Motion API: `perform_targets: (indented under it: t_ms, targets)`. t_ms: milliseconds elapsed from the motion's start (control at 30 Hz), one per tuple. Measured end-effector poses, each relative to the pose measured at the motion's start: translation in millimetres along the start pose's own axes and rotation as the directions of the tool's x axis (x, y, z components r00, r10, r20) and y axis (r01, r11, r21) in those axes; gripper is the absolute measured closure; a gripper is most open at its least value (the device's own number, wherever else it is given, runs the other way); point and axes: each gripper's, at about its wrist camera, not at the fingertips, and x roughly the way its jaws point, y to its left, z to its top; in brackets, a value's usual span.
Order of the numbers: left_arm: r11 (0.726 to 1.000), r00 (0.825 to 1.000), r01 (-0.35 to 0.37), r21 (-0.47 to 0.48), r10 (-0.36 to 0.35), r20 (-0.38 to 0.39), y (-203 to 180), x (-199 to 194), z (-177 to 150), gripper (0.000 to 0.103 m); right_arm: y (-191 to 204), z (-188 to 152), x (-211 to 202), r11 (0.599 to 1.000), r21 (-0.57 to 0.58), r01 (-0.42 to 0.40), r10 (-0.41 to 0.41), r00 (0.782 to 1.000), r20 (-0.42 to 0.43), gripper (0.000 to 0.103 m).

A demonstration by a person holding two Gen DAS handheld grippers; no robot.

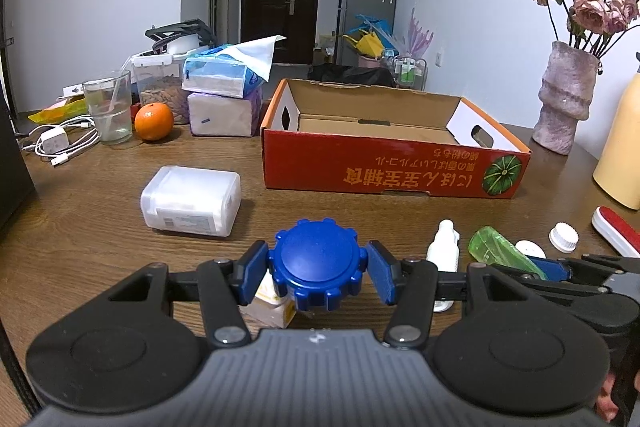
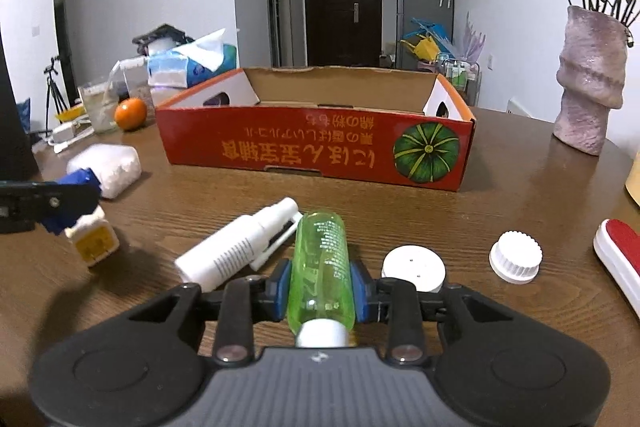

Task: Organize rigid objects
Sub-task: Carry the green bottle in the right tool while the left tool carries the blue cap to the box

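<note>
Green bottle [image 2: 320, 263] clamped lengthwise in right gripper [image 2: 321, 291]

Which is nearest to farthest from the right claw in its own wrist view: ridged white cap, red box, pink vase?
1. Ridged white cap, just right of the right claw.
2. Red box, ahead at table centre.
3. Pink vase, far right, behind the box's front.
</note>
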Motion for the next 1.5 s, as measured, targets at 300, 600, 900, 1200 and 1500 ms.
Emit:
perform_targets:
  t_ms: [300, 600, 900, 1200, 1500]
  targets:
    - [1.0, 1.0, 0.004, 0.002, -0.004, 0.022, -1.3, -8.5, -1.0, 0.048, 5.9, -3.6, -26.9, 0.999, 0.042, -0.024, 0.022, 0.999, 0.035, 0.073]
    - [1.0, 0.999, 0.015, -0.006, -0.015, 0.035, -5.2, -19.0, 0.9, 0.048, 5.4, -1.0, -52.7, 0.995, 0.097, -0.037, 0.027, 0.995, 0.098, 0.073]
    - [1.0, 0.998, 0.027, -0.009, -0.027, 0.059, -14.2, -30.6, 12.6, 0.048, 1.6, 7.5, -66.0, 0.992, 0.116, -0.055, 0.039, 0.99, 0.138, 0.073]
    - [0.999, 0.996, 0.035, -0.008, -0.034, 0.087, -25.3, -34.5, 30.0, 0.048, -0.6, 23.6, -73.0, 0.991, 0.118, -0.063, 0.042, 0.983, 0.178, 0.073]
    - [0.999, 0.993, 0.04, -0.023, -0.037, 0.109, -32.9, -24.4, 50.1, 0.048, -5.1, 46.0, -65.9, 0.99, 0.121, -0.07, 0.043, 0.975, 0.216, 0.073]
